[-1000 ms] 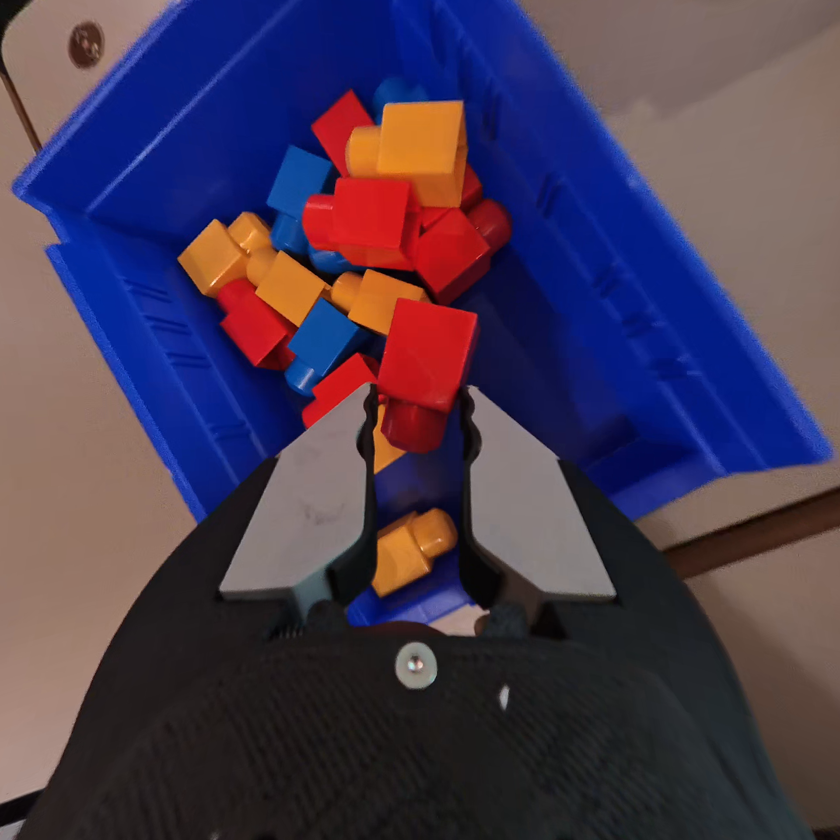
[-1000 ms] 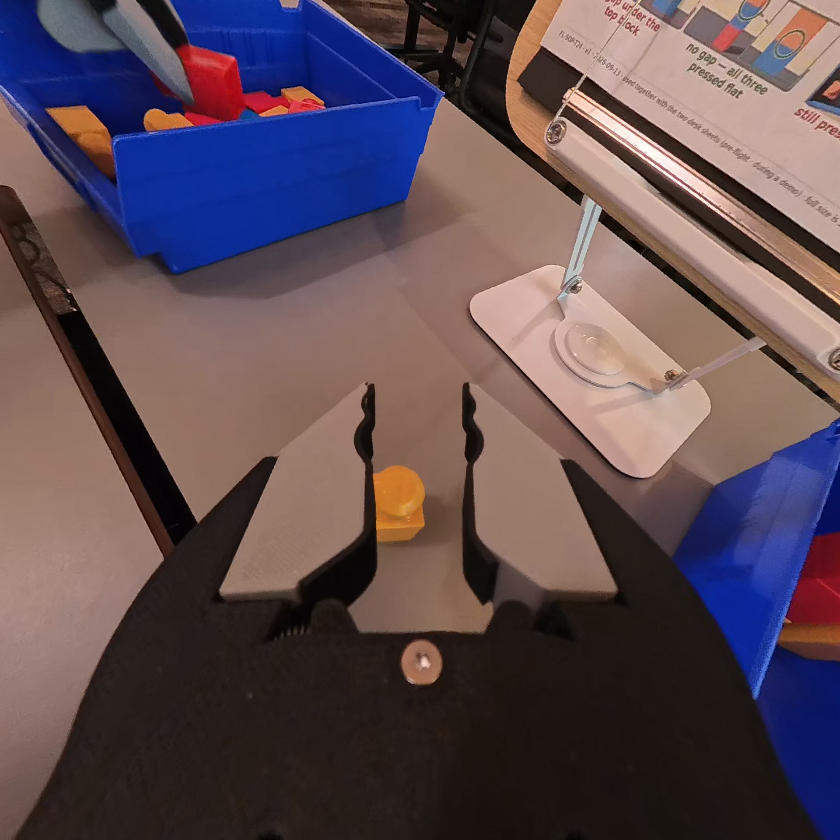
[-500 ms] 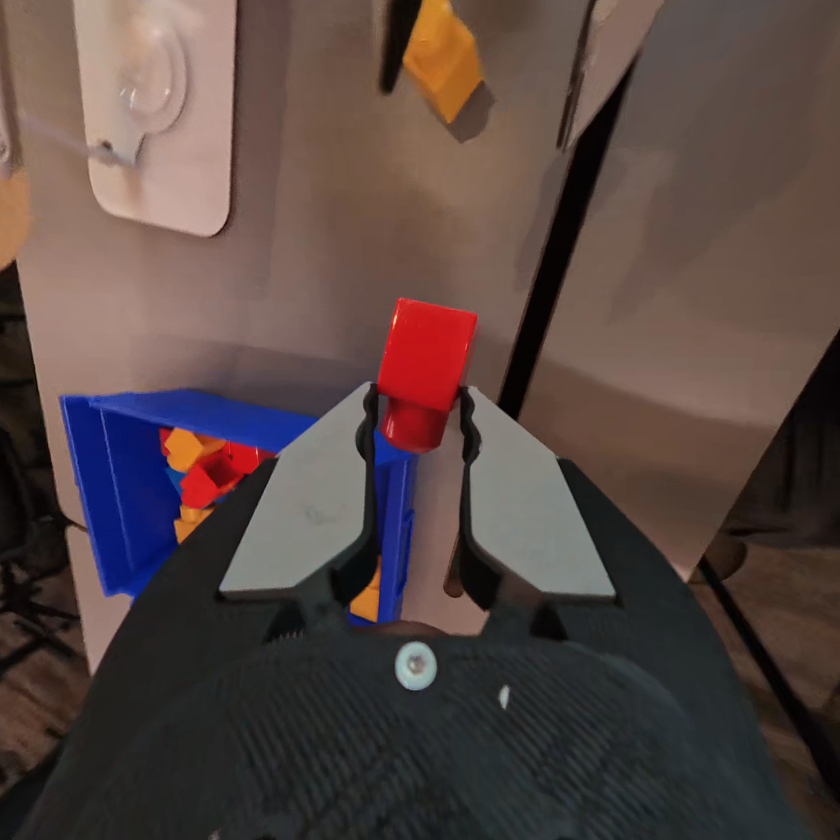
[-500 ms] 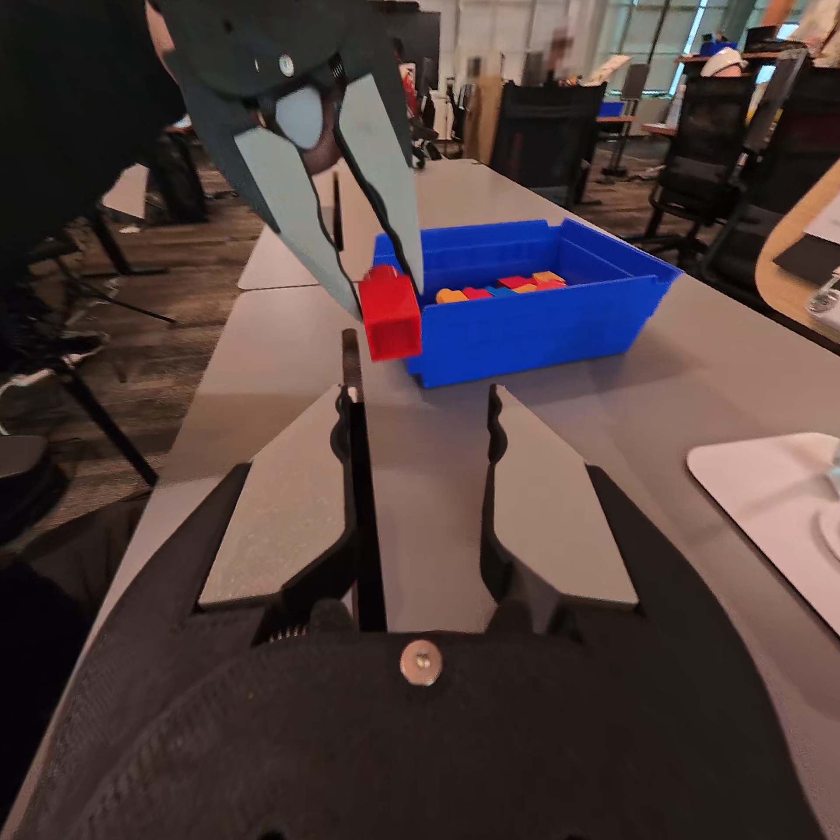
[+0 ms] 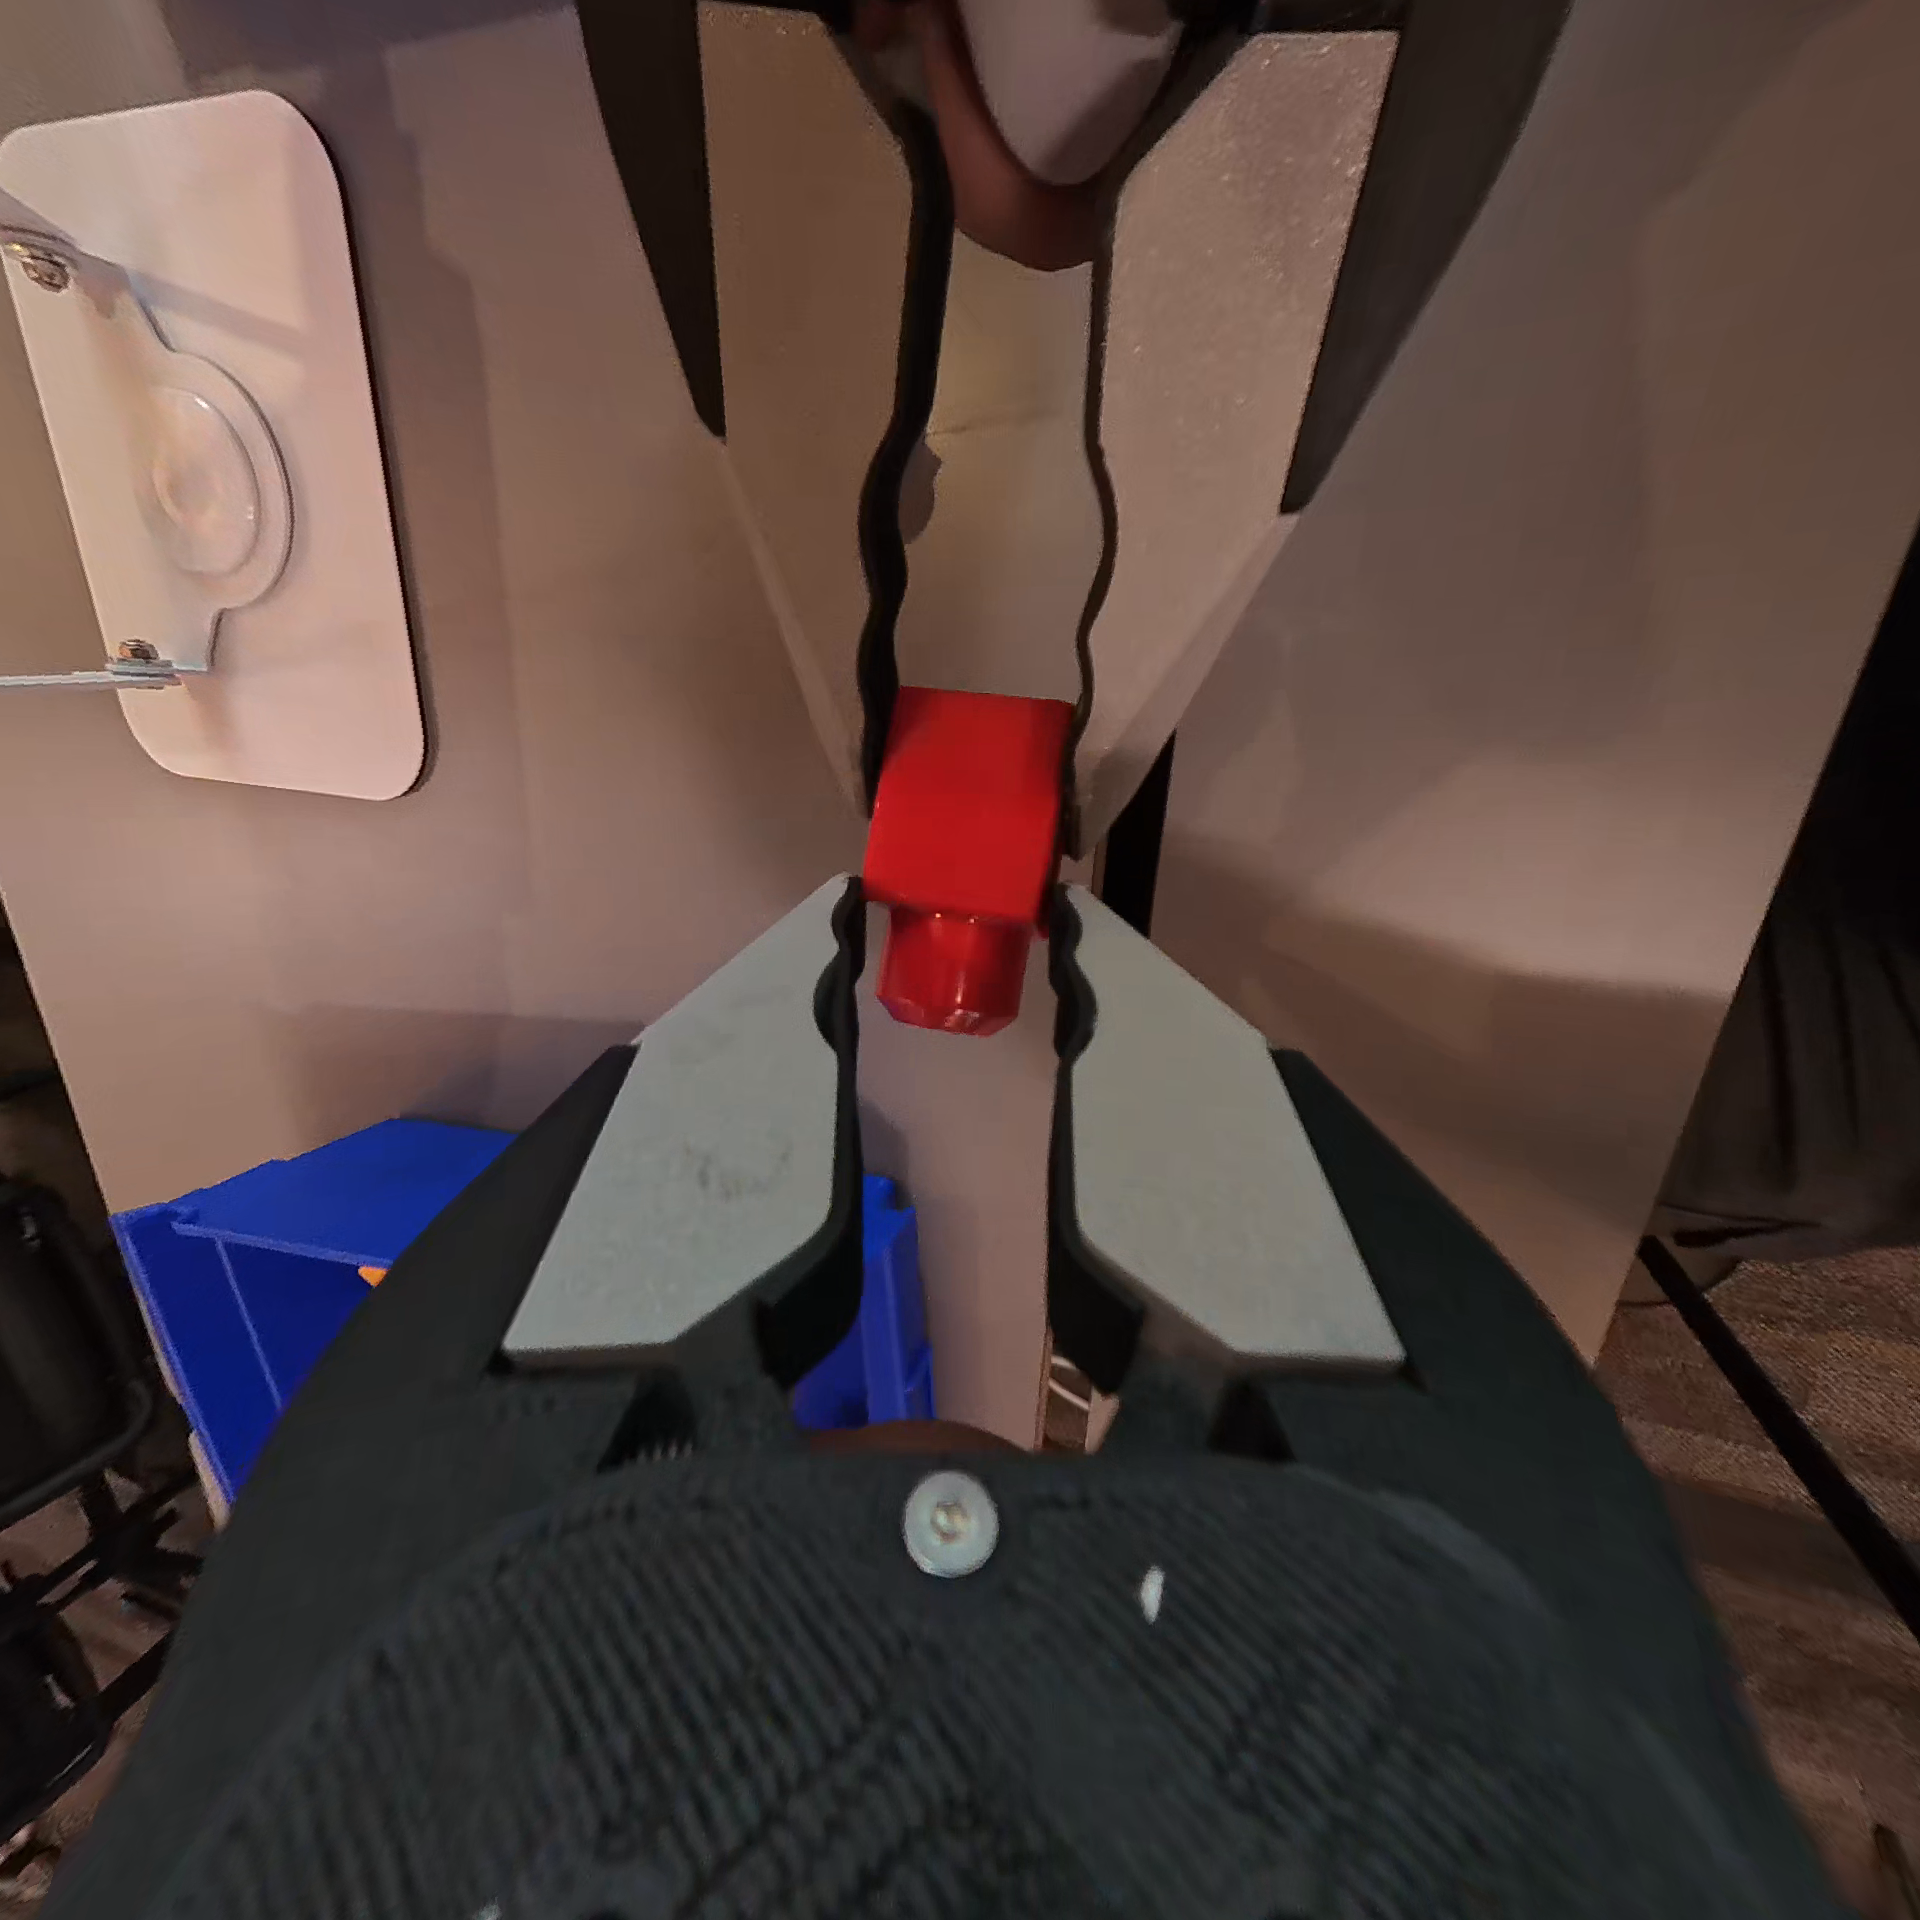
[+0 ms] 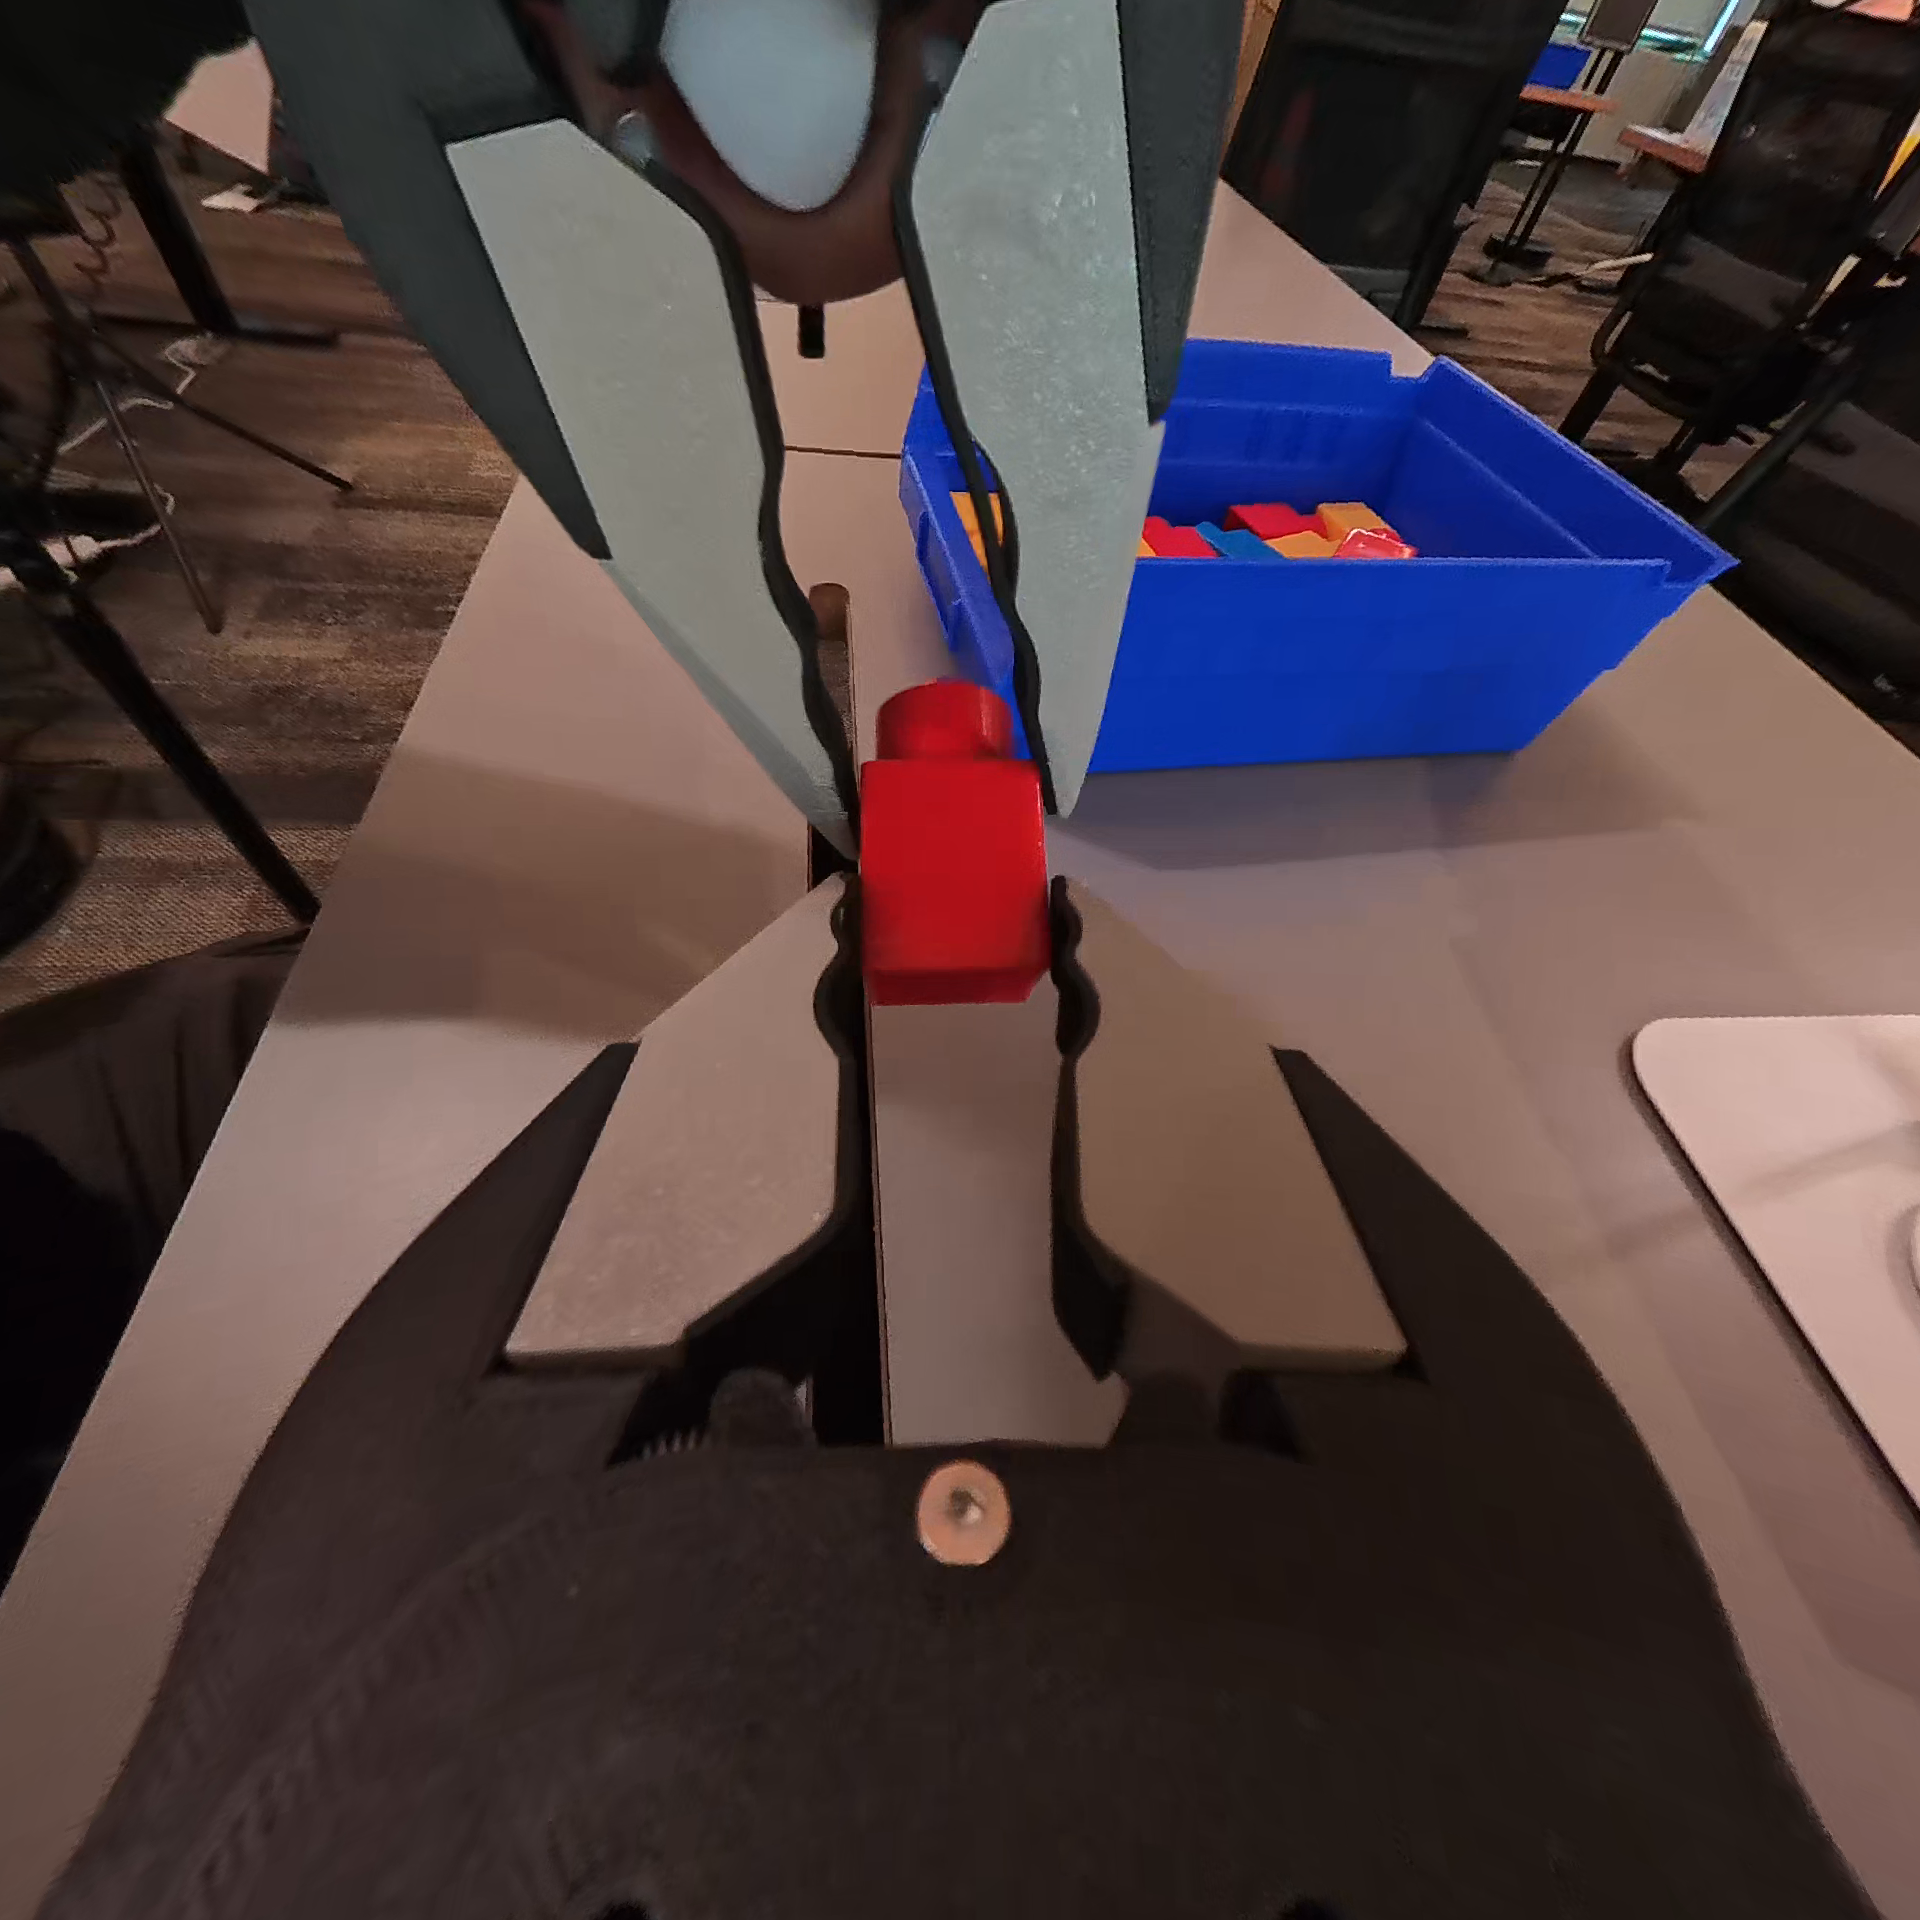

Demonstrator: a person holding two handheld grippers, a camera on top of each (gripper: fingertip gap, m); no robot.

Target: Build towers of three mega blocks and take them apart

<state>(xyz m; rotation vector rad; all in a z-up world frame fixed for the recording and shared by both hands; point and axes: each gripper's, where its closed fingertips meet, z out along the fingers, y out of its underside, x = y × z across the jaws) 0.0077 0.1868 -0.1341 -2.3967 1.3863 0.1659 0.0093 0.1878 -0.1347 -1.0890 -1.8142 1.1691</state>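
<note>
Two hand-held grippers meet nose to nose above a grey table (image 6: 1351,987), both on one red block (image 6: 951,894).

In the left wrist view, the left gripper (image 5: 951,914) has its fingers pressed against the block at the stud end; the round stud points back toward that camera. The right gripper (image 5: 971,769) comes in from the opposite side, and its tips touch the block's square body.

In the right wrist view, the right gripper (image 6: 951,914) has its fingers clamped on the lower half of the body, and the left gripper (image 6: 940,800) reaches down from above with its tips at the top of the body, on either side of the stud. The block is held in the air, clear of the table, over a dark seam between two table sections.

A blue bin (image 6: 1351,665) of red, yellow and blue blocks sits behind, toward the far edge. A white plate (image 5: 208,436) lies off to one side.

This looks like a handover from one gripper to the other. The risk is timing: if one lets go before the other grips firmly, the block could twist or drop toward the seam. Both pulling at once could tilt it in the fingers and spoil later stacking.
</note>
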